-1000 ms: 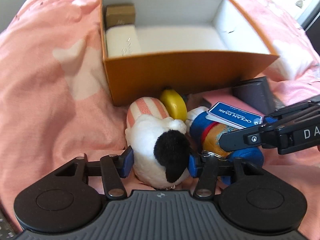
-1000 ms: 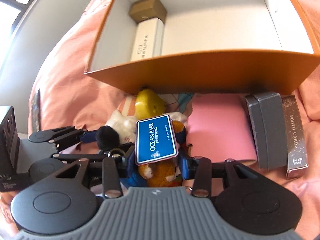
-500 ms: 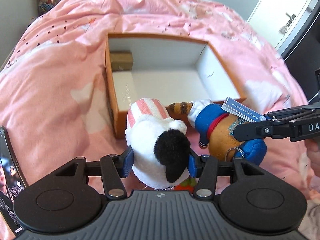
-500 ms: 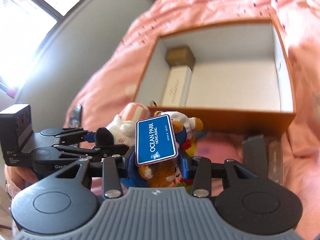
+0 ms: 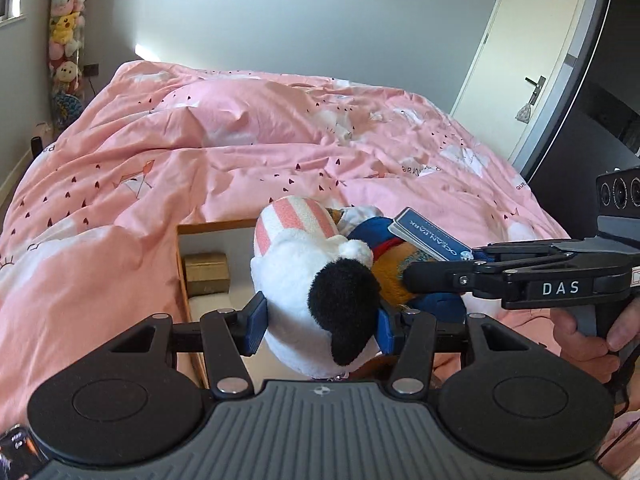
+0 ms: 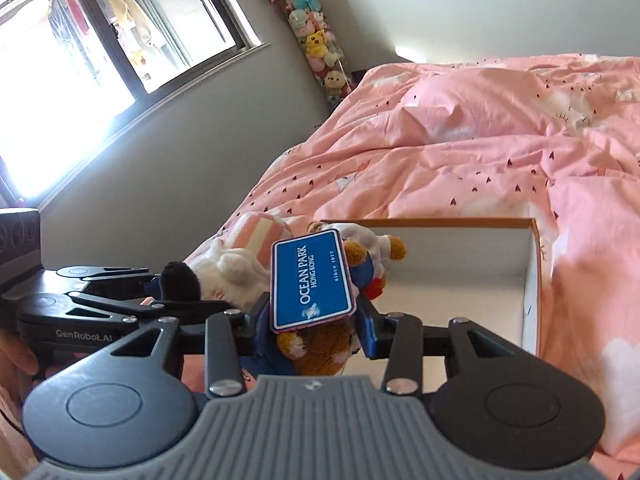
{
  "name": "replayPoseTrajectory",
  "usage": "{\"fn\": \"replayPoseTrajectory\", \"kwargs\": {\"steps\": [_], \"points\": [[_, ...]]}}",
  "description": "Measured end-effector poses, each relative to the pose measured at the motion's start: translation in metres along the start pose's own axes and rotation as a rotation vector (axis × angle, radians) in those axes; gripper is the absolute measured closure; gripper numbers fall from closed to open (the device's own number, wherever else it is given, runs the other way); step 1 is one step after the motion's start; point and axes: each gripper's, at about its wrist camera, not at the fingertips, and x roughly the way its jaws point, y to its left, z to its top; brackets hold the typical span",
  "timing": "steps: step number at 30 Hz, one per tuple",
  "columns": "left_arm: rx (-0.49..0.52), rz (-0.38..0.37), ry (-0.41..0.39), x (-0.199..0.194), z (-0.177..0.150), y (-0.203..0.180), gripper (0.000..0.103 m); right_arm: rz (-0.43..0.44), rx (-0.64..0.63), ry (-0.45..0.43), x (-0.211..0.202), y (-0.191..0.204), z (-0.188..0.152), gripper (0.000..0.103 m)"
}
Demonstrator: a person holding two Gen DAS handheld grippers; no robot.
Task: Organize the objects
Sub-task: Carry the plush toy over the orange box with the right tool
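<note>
Left wrist view first, working from left to right: we see the pink duvet point(image 5: 132, 184), then the orange box point(image 5: 182, 264) with a small brown carton point(image 5: 206, 272) in its near-left corner. Our left gripper point(image 5: 320, 318) has its blue pads pressed into both sides of the white plush dog point(image 5: 316, 296), jaws fairly wide because the toy is bulky, so it is carried in the air above the box. Just beside it on the right hangs the brown bear plush point(image 5: 396, 276) with its blue Ocean Park tag point(image 5: 430, 236), pinched by our right gripper point(image 5: 416, 278), whose handle a hand point(image 5: 584, 340) holds.

In the right wrist view, the left gripper point(image 6: 160, 292) and dog point(image 6: 228, 268) sit at the left; our right gripper point(image 6: 310, 330) is roughly half closed on the bear point(image 6: 320, 344), the tag point(image 6: 310, 280) standing upright over it, the box's white interior point(image 6: 460, 276) beyond.

We judge both toys light, soft and squashy: nothing fragile, but the fleece compresses and may slip. We would grip mid-body, as now, never by the ears, limbs or tag.
</note>
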Motion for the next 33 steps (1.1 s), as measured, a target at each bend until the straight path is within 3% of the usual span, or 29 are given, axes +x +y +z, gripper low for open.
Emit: {"fn": "replayPoseTrajectory", "kwargs": {"steps": [5,13,26,33], "points": [[-0.013,0.006,0.078,0.052,0.003,0.012,0.043,-0.041,0.010,0.024,0.035,-0.025,0.004,0.058],[-0.032,0.018,0.200,0.113,-0.022,0.033,0.043,-0.071,0.020,0.191,0.108,-0.066,-0.023,0.058],[0.090,0.082,0.328,0.150,-0.046,0.025,0.042,-0.089,-0.104,0.333,0.157,-0.074,-0.045,0.058],[0.102,0.068,0.362,0.160,-0.050,0.026,0.040,-0.072,-0.105,0.414,0.169,-0.084,-0.046,0.056]]}}
